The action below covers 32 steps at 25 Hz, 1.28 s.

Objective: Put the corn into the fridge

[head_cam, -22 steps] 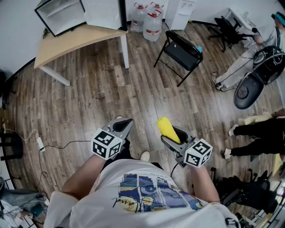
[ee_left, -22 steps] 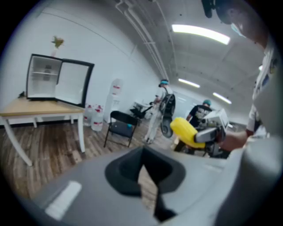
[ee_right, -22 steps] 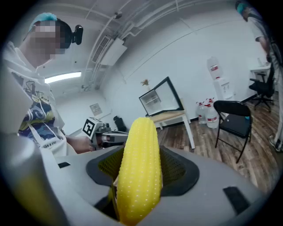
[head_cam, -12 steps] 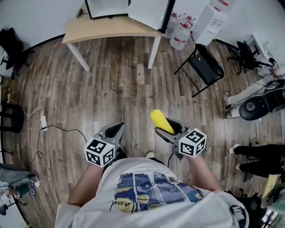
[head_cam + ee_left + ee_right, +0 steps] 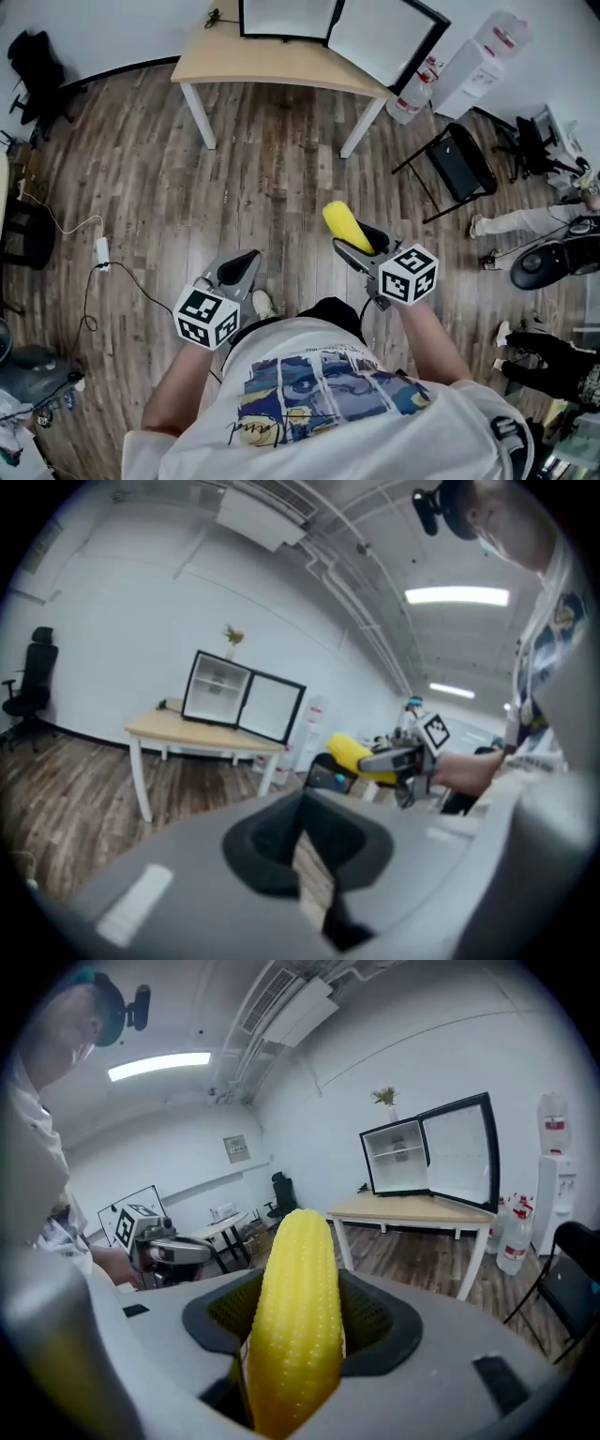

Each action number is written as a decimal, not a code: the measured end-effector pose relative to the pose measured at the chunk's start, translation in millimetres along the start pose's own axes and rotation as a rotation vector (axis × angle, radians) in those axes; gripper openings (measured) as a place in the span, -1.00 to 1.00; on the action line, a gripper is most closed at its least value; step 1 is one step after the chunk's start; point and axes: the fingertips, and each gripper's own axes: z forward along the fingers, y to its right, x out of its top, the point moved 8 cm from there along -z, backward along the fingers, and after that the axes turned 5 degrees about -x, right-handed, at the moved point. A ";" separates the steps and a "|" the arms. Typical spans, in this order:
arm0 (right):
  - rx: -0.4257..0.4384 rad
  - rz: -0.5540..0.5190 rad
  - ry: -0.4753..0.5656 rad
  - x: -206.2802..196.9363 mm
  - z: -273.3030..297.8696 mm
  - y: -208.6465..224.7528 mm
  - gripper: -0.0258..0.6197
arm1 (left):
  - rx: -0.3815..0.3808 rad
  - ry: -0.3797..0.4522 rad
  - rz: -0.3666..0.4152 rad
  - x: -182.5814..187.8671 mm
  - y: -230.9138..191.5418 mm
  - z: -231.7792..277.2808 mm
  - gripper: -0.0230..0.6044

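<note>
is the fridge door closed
No, the fridge on the table has its door swung wide open, with white shelves showing inside.

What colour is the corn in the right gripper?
Bright yellow corn, dotted with rows of small bumps; clearest in the right gripper view.

Yellow corn [image 5: 294, 1302] in right claw [image 5: 362, 249]; fridge [image 5: 395, 1155] open

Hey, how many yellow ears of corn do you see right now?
1. The yellow ear of corn is clamped in the right gripper, pointing toward the open black mini fridge. None shows elsewhere, though the fridge's shelves are too small to check fully.
</note>
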 end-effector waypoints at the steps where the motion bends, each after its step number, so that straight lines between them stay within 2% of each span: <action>1: -0.005 -0.012 -0.003 5.7 10.3 -0.9 -0.15 | -0.003 -0.002 0.007 2.3 -7.7 -2.8 -0.90; 5: -0.013 -0.026 -0.005 24.1 39.2 0.6 -0.15 | 0.001 0.008 -0.034 1.9 -35.2 -1.4 -0.90; 9: -0.030 -0.050 -0.013 42.9 65.6 22.4 -0.15 | 0.000 0.021 -0.061 14.0 -59.5 18.1 -0.90; 12: -0.039 -0.062 -0.006 62.9 90.6 55.1 -0.15 | 0.012 0.014 -0.059 29.7 -79.0 39.5 -0.90; 15: -0.011 -0.076 0.007 93.6 125.2 92.9 -0.15 | 0.044 -0.007 -0.054 51.1 -102.4 64.5 -0.90; 20: 0.017 -0.117 0.020 147.4 173.5 161.9 -0.15 | 0.092 0.002 -0.043 98.9 -143.7 123.5 -0.90; 26: 0.029 -0.144 0.023 194.4 221.2 234.5 -0.15 | 0.091 0.016 -0.018 156.3 -180.2 196.9 -0.90; 32: 0.020 -0.128 0.009 218.2 264.9 279.8 -0.15 | 0.083 0.003 -0.027 180.8 -215.0 231.0 -0.90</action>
